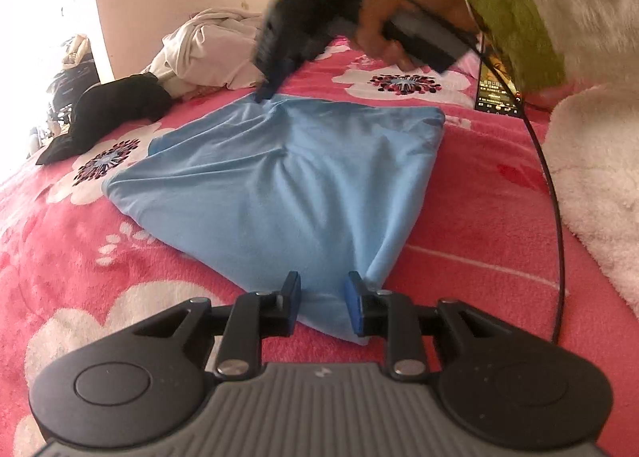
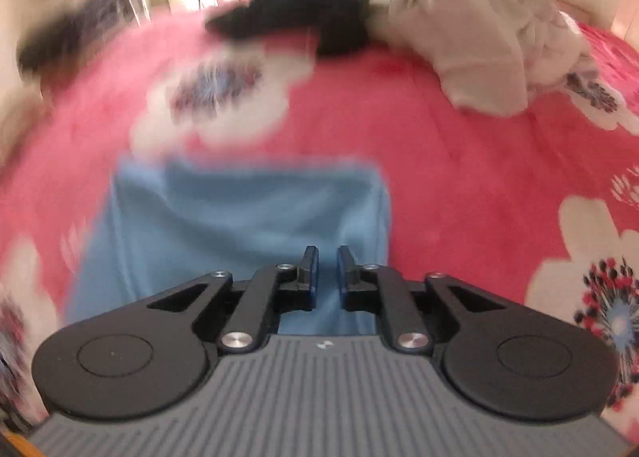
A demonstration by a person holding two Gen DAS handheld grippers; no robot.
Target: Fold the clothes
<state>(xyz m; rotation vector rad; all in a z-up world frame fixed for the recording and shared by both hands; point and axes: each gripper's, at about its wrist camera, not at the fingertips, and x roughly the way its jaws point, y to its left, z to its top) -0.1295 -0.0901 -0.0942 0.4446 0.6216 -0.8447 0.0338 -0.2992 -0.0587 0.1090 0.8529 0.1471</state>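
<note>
A folded light blue cotton garment [image 1: 279, 181] lies flat on a pink fleece blanket with white flowers [image 1: 479, 217]. The left gripper [image 1: 323, 303] sits low at the garment's near corner, its blue-padded jaws parted a little with the cloth between them but not pinched. The right gripper [image 2: 327, 271], held by a hand [image 1: 383, 34], touches the far corner; its jaws stand narrowly apart over the blue cloth, and whether they nip it I cannot tell. Beyond lie a crumpled black garment [image 1: 116, 105] and a cream-white heap of clothes [image 1: 203, 54]
</note>
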